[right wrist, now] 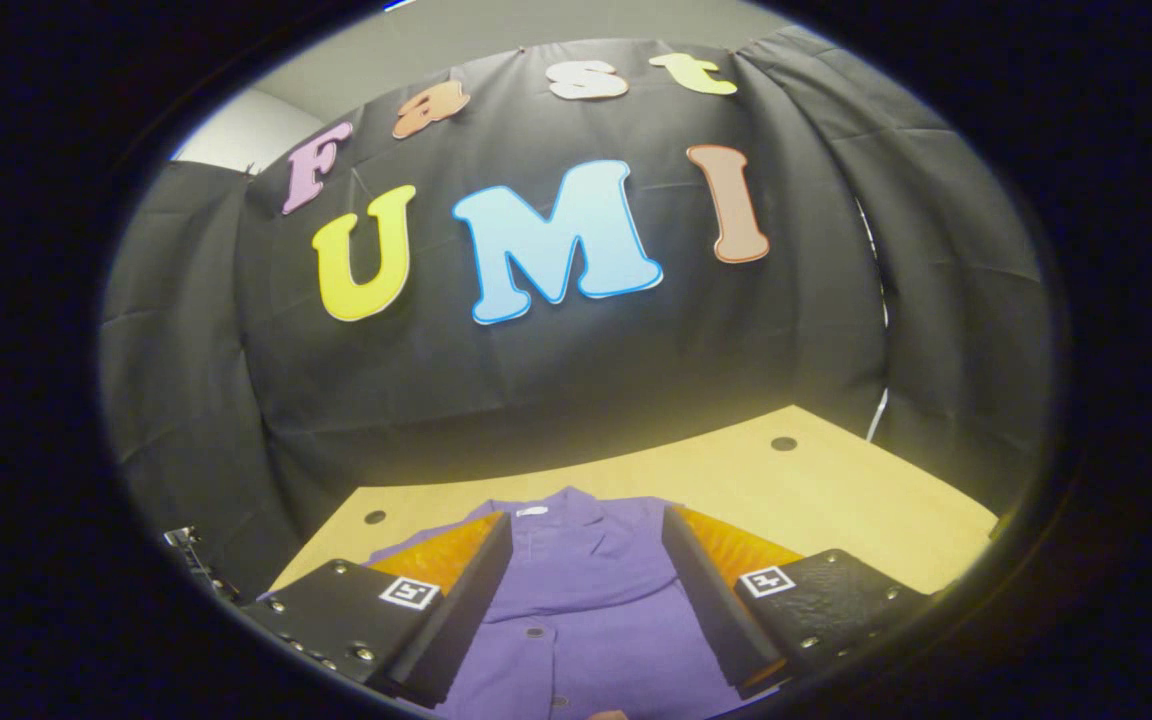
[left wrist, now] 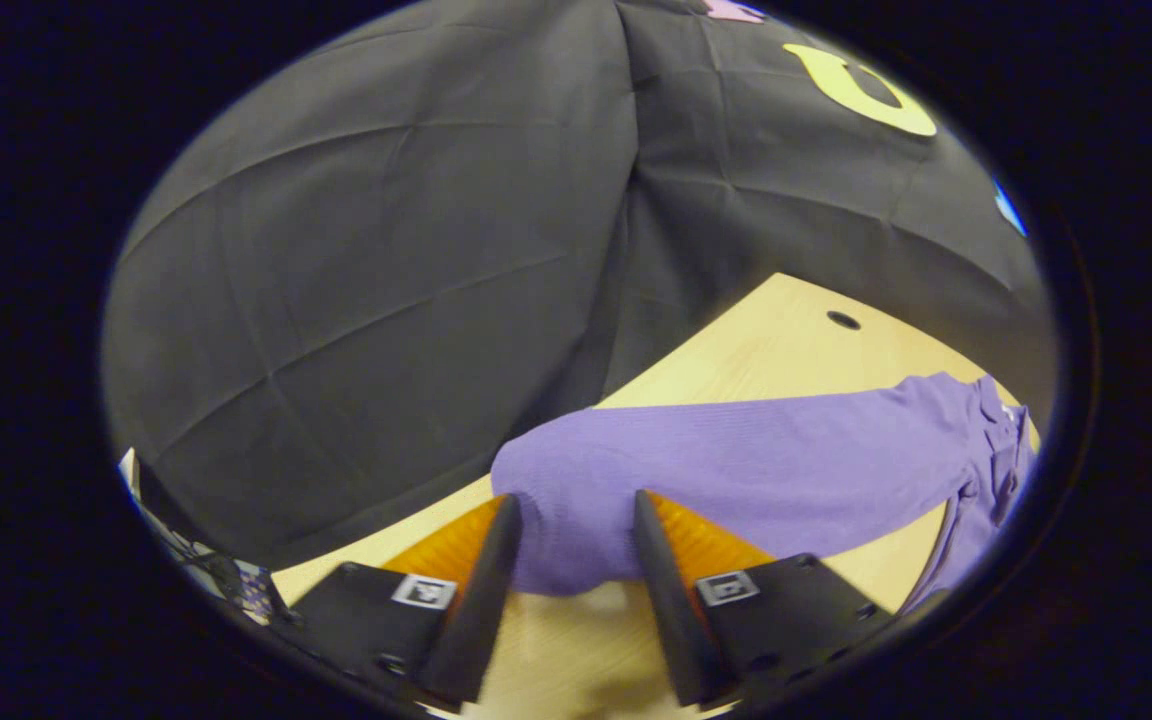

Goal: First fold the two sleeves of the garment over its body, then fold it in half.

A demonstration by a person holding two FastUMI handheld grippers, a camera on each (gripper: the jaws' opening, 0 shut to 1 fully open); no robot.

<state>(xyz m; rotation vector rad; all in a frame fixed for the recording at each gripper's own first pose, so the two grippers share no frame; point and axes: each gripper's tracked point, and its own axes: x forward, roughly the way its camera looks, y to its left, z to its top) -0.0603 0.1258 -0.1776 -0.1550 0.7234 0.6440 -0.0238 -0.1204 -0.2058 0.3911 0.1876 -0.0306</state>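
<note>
Two grippers: the left gripper (left wrist: 576,535) is at a sleeve end, the right gripper (right wrist: 586,560) is over the garment's chest
Left jaws: apart, one finger on each side of the sleeve's (left wrist: 736,470) rounded cuff end; they do not look clamped on it
Right jaws: apart, over the collar (right wrist: 561,525) and button line, pressing on nothing that I can see
Garment: a purple knit top (right wrist: 586,620) with buttons down the front, lying flat on the wooden table (right wrist: 836,500), collar toward the booth wall
Key relation: in the left gripper view the sleeve runs long and straight from the jaws away to the right, where it meets the bunched body of the top, so the cuff is the near end and the fold goes along that axis toward the body
Nearer hand: left, for this sleeve
Step, as I judge it: first sleeve fold about to begin, with the grip not yet closed
Cloth: soft ribbed knit, smooth along the sleeve, wrinkled near the shoulder; likely to sag once lifted
</note>
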